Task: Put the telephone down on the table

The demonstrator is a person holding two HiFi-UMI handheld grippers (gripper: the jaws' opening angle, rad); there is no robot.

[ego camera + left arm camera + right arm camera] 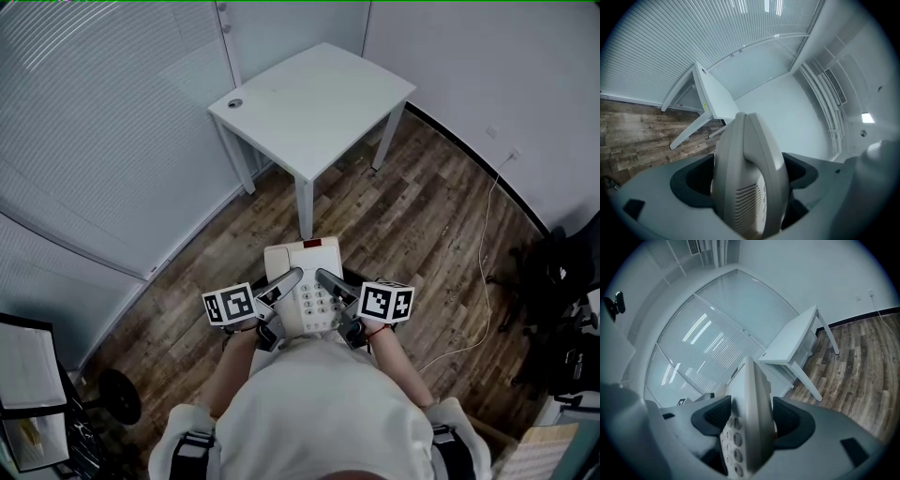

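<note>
The telephone (pixel 305 281) hangs over the plank floor (pixel 422 225), well short of the white counter (pixel 309 103) and its near corner. The left tongs (pixel 747 178) clamp its handset (pixel 757 150) side, and the right tongs (pixel 752 418) clamp its keypad (pixel 733 439) edge. It is hard, smooth, rounded plastic, likely light and stiff but slick. The handset could slip loose if tilted. The two side edges look the soundest hold.

Cream telephone (pixel 295 267) with red label (pixel 312 244), white table (pixel 309 98), brown wood-grain plank floor (pixel 422 216), pale striped blinds (pixel 94 122)
</note>
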